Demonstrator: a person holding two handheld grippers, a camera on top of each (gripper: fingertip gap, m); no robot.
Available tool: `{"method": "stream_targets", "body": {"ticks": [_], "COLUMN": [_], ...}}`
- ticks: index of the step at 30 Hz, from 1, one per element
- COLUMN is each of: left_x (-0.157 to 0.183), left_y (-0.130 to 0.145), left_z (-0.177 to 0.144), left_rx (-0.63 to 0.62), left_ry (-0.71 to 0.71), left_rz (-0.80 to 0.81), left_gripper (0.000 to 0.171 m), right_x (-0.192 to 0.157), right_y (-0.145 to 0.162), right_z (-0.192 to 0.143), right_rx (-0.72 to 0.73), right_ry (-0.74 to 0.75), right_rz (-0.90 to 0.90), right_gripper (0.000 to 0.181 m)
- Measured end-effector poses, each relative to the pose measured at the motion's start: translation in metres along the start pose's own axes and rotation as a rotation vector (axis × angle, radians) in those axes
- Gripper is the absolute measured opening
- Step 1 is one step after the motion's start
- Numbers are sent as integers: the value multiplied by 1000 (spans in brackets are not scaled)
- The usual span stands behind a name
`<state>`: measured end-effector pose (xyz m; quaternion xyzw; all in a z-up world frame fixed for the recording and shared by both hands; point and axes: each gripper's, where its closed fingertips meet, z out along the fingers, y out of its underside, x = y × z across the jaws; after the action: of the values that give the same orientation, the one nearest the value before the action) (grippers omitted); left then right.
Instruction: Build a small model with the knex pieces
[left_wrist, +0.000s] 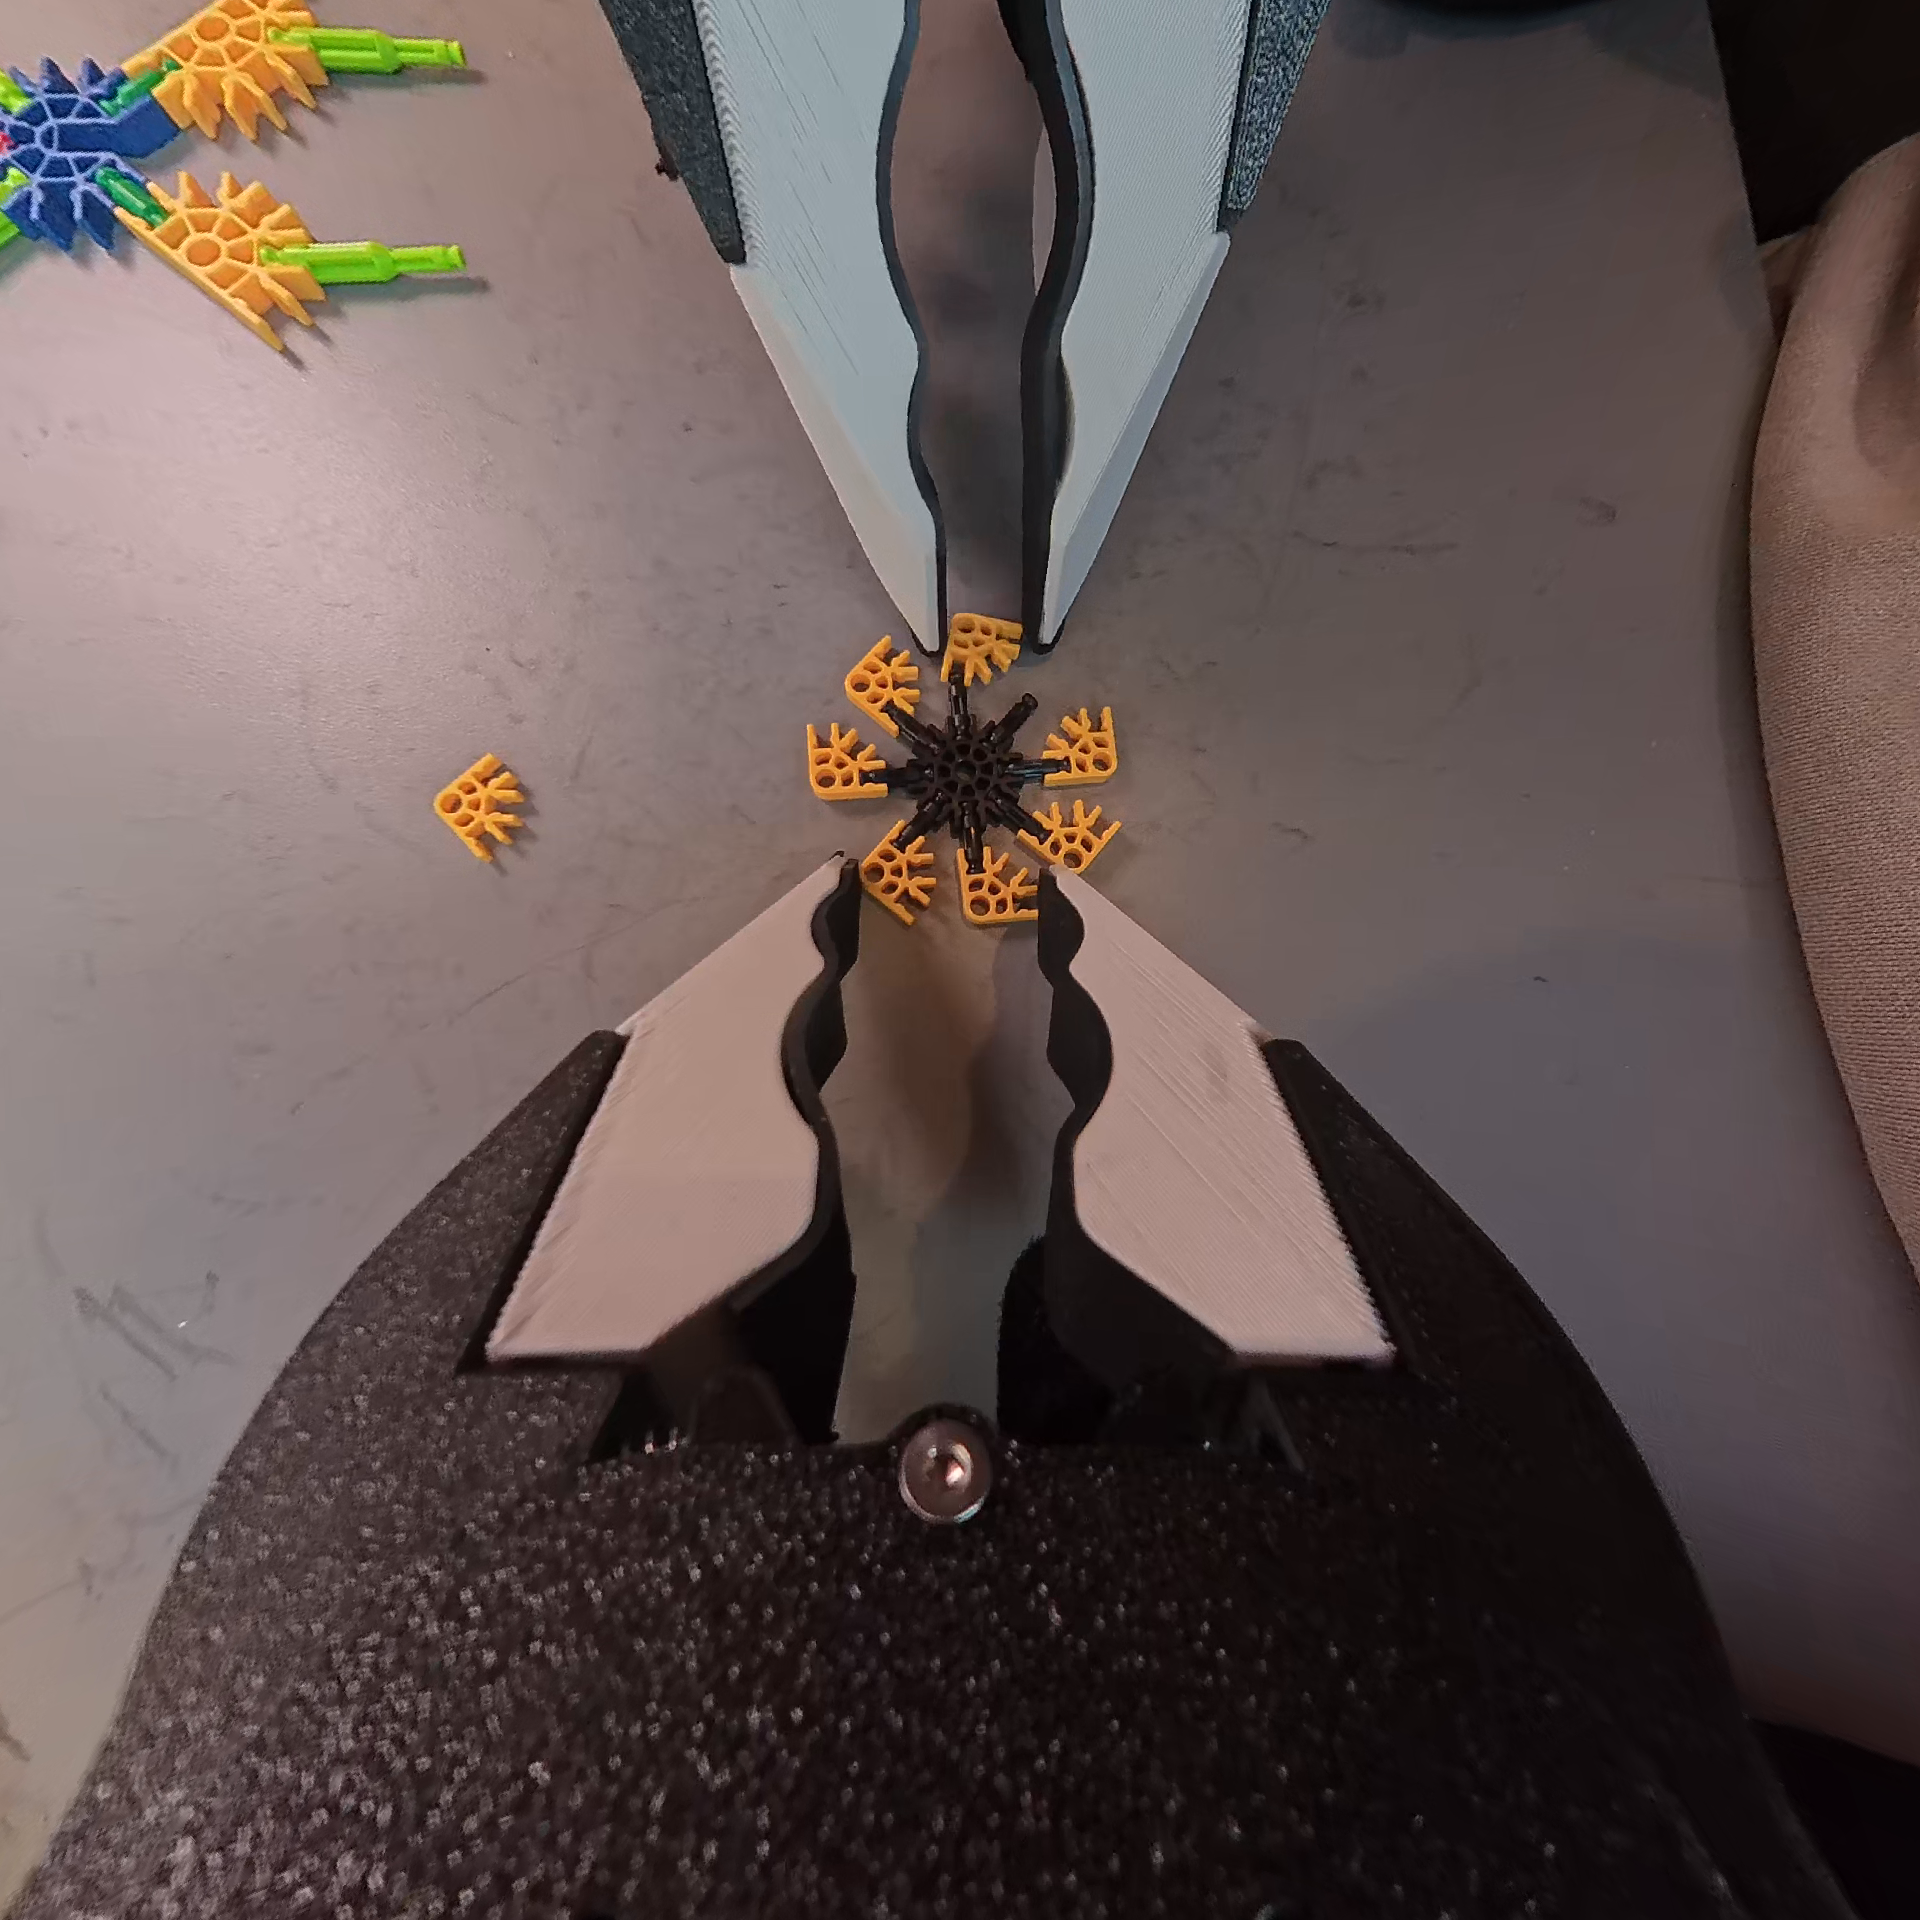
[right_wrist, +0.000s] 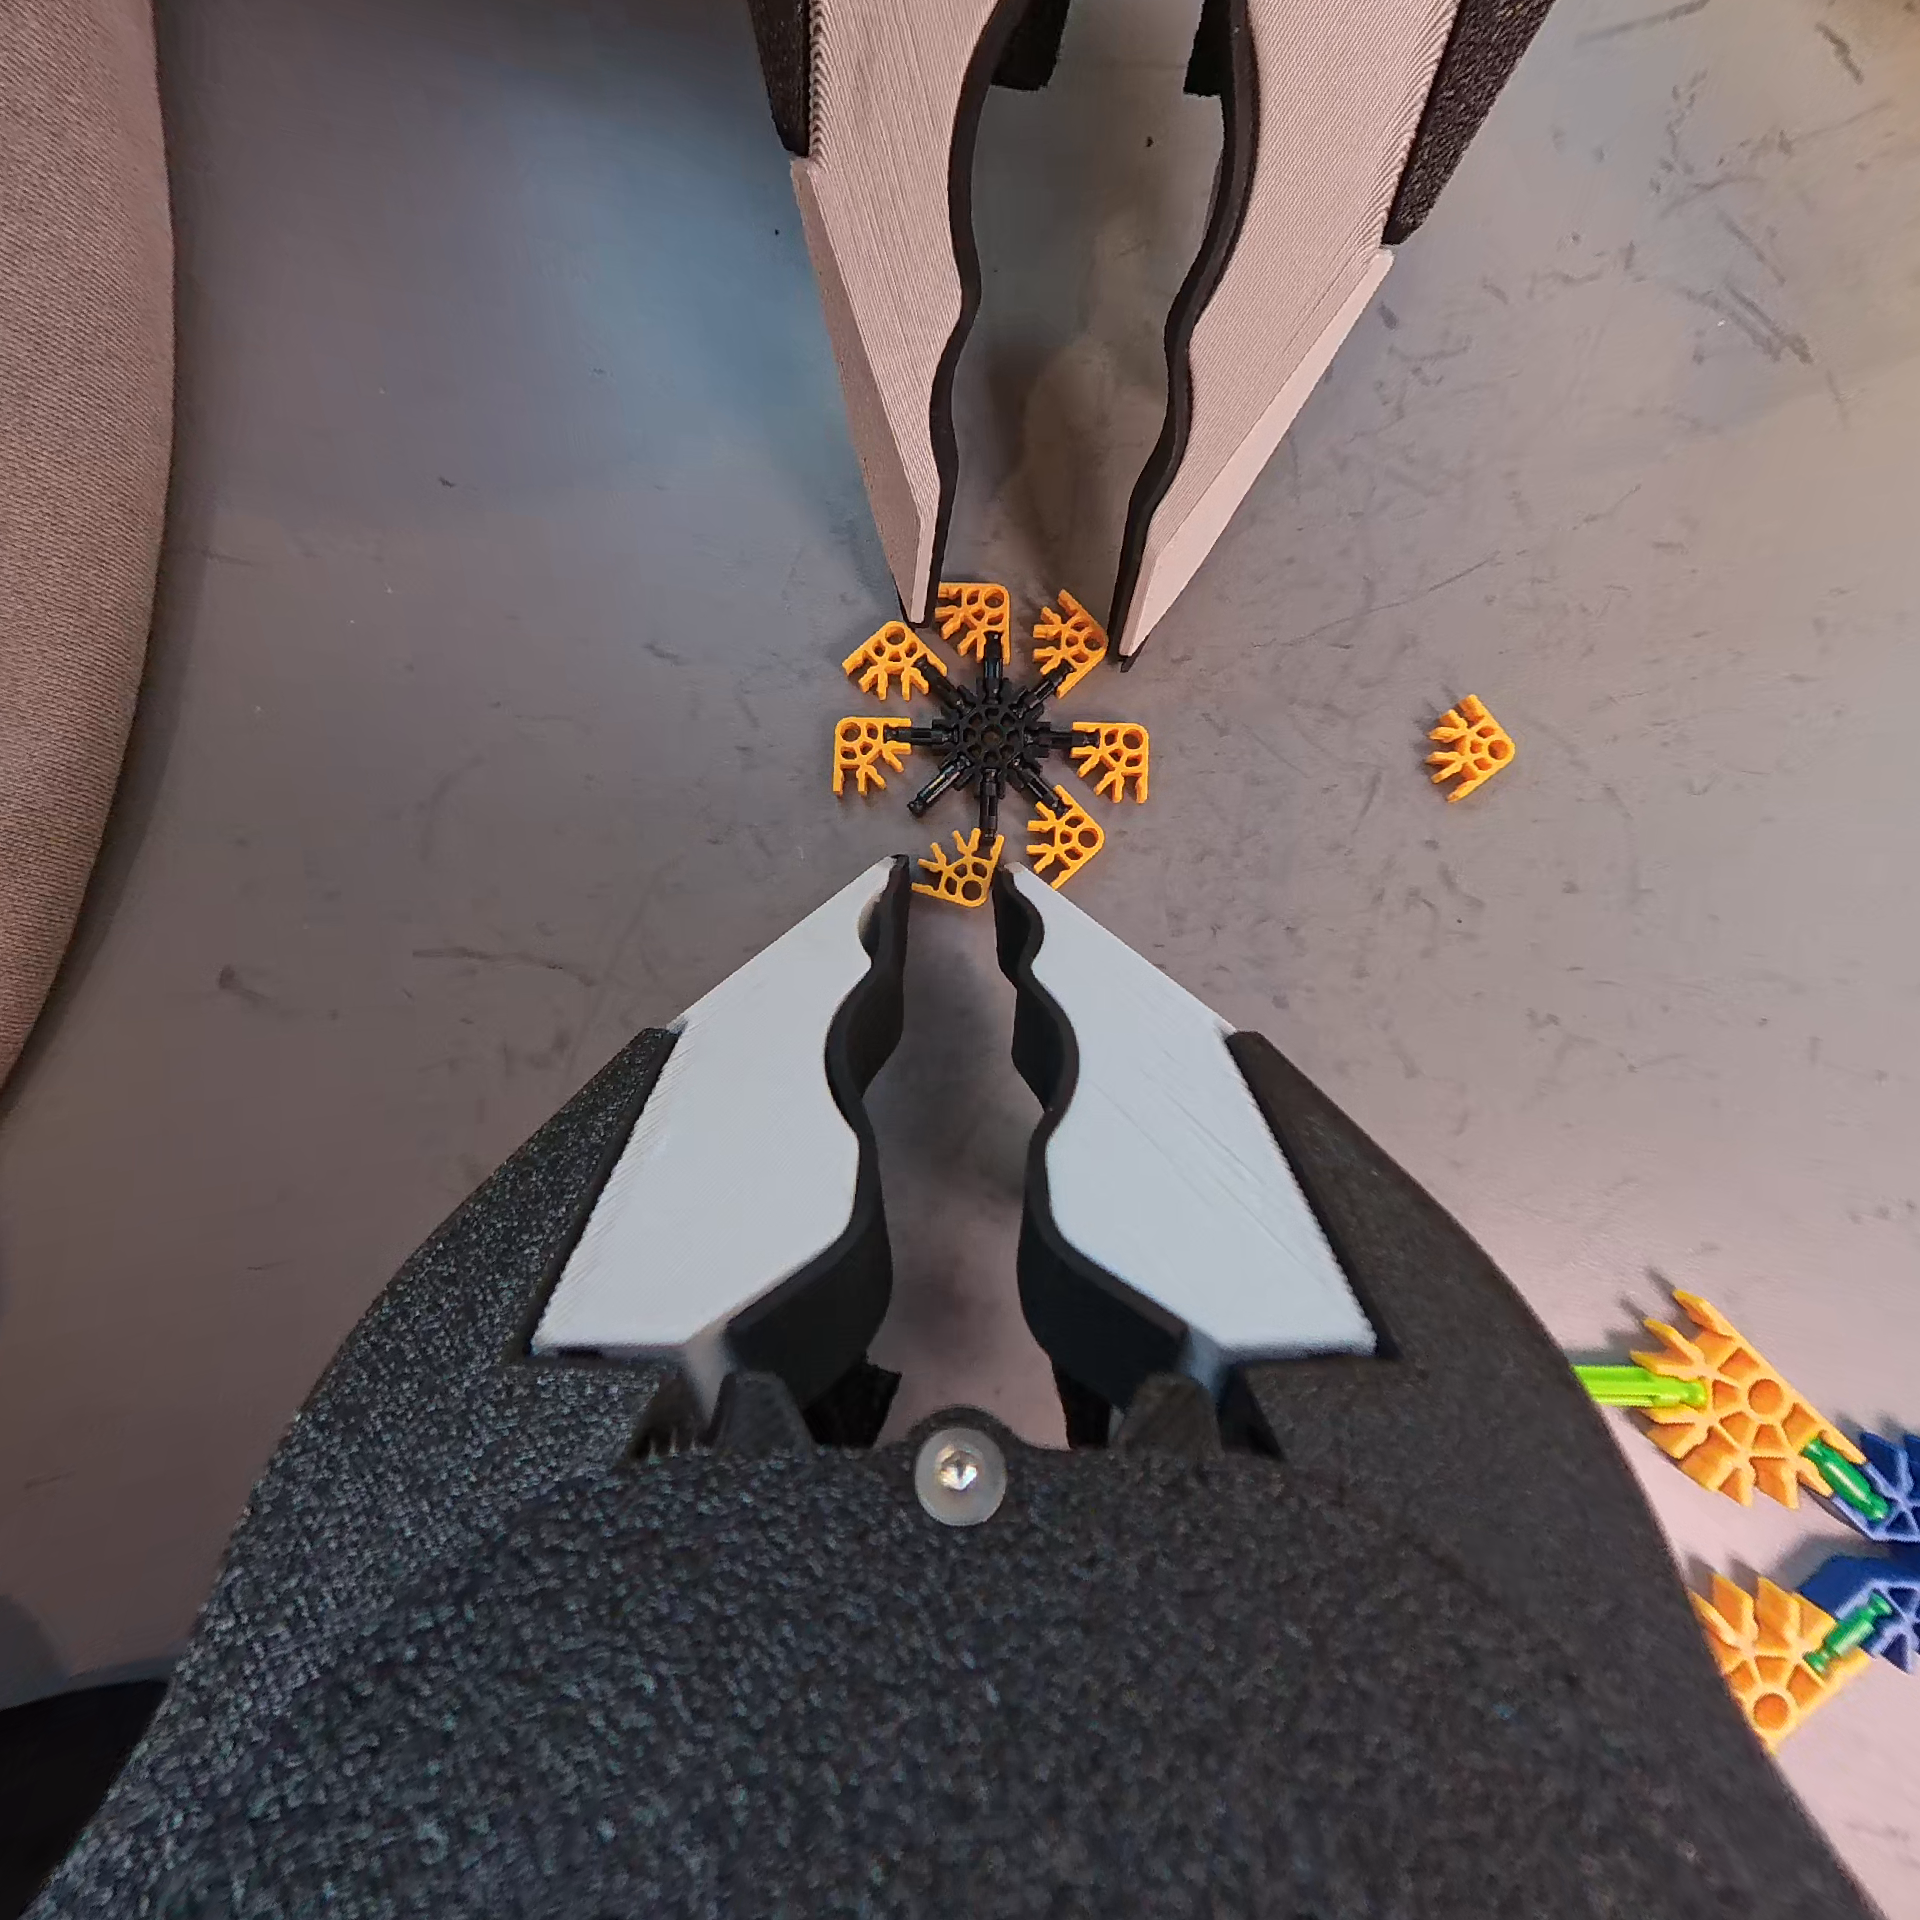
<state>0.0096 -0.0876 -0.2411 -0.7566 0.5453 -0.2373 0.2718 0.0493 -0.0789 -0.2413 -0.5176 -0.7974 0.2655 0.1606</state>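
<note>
A black hub with short black rods lies on the grey table, and several orange connectors sit on the rod ends. My left gripper is open. Its fingertips straddle two orange connectors on the near side of the wheel. My right gripper is shut on one orange connector at the tip of a rod, opposite the left gripper. One rod next to it is bare. The hub lies between both grippers. The right gripper also shows in the left wrist view.
A loose orange connector lies on the table away from the wheel, and also shows in the right wrist view. A blue, orange and green assembly lies further off. Beige cloth borders the table edge. The gap from one gripper's tips to the other's is roughly 5 cm.
</note>
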Motion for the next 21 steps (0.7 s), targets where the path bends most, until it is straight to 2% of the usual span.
{"method": "stream_targets", "body": {"ticks": [21], "left_x": [-1], "left_y": [1], "left_z": [0], "left_rx": [40], "left_ry": [19], "left_rz": [20], "left_gripper": [31], "right_x": [-7], "right_y": [-1], "right_z": [-10], "right_rx": [28], "right_ry": [-42], "right_rz": [-30], "right_gripper": [14]}}
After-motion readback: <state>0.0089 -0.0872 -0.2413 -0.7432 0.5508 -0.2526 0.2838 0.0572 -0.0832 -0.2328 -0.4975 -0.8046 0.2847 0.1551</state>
